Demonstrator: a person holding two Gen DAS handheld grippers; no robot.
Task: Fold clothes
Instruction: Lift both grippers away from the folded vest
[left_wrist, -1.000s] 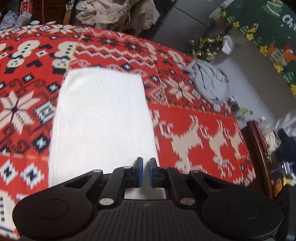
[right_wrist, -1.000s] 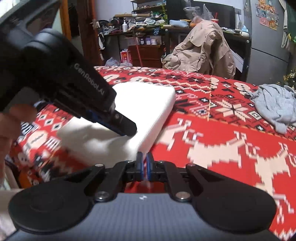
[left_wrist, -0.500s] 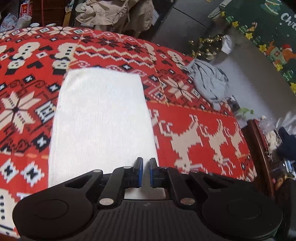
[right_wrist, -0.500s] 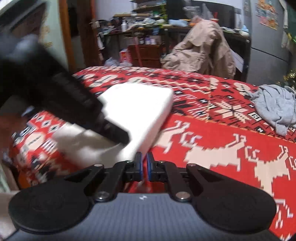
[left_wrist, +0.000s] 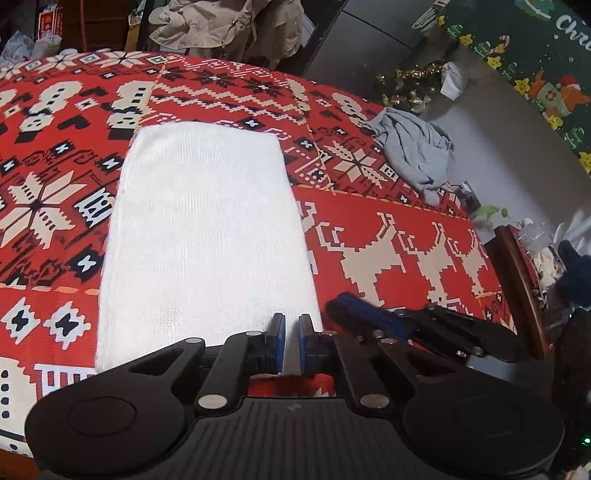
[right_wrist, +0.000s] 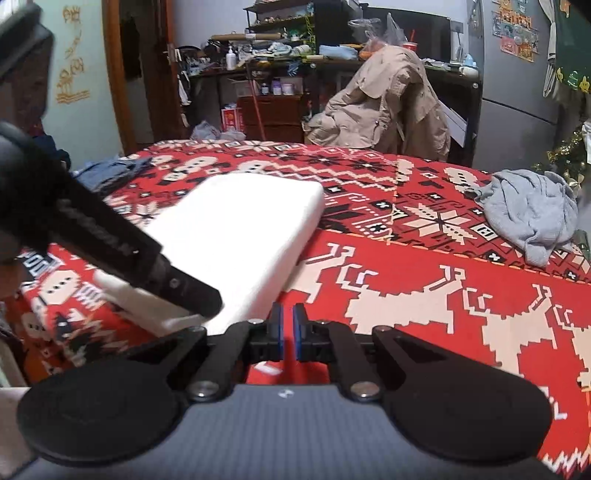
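The white garment (left_wrist: 207, 236) lies folded into a long flat rectangle on the red patterned cloth (left_wrist: 388, 266) that covers the table. Its near short edge is just under my left gripper (left_wrist: 290, 343), whose blue pads (left_wrist: 279, 343) stand a narrow gap apart with nothing between them. From the left wrist view the gap shows only the garment's near right corner beneath.

My right gripper (right_wrist: 287, 338) hangs over the red cloth just beside the garment's right long edge. Its pads (right_wrist: 277, 338) are also slightly apart and hold nothing. In the left wrist view the right gripper enters from the right, its tip close to the garment's near right corner; I cannot tell whether it touches. In the right wrist view the left gripper crosses from the left, above the near end of the garment.

A crumpled grey garment (left_wrist: 413, 155) sits well apart, near the far right edge of the table. A beige jacket (right_wrist: 380, 107) is draped over a chair beyond the table.
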